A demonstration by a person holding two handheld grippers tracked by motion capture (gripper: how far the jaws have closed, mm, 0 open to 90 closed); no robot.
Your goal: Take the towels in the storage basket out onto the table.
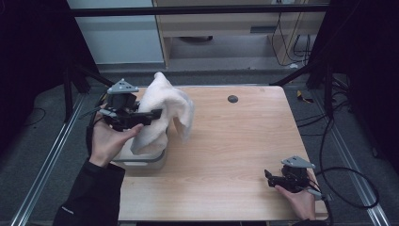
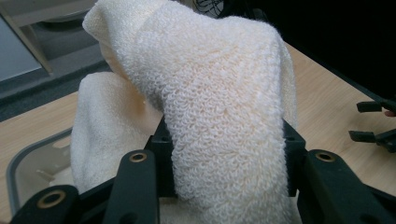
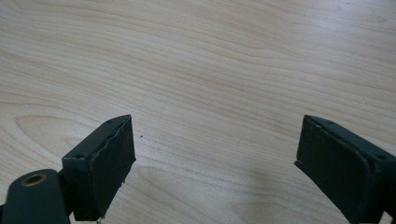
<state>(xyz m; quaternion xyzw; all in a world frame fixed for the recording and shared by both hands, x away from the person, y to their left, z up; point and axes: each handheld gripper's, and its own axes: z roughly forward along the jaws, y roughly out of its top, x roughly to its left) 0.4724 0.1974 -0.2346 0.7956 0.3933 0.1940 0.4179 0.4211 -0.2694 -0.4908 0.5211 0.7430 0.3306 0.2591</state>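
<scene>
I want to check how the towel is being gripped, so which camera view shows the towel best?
The left gripper view: the cream towel sits close up, pinched between the left gripper jaws. The high view shows the towel lifted over a grey container, smaller. The right gripper view looks at the bare table.

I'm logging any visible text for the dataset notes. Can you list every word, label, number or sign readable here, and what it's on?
None can be read.
The towel, the grey container under it, the wooden table and both grippers, left gripper and right gripper, show no print.
</scene>
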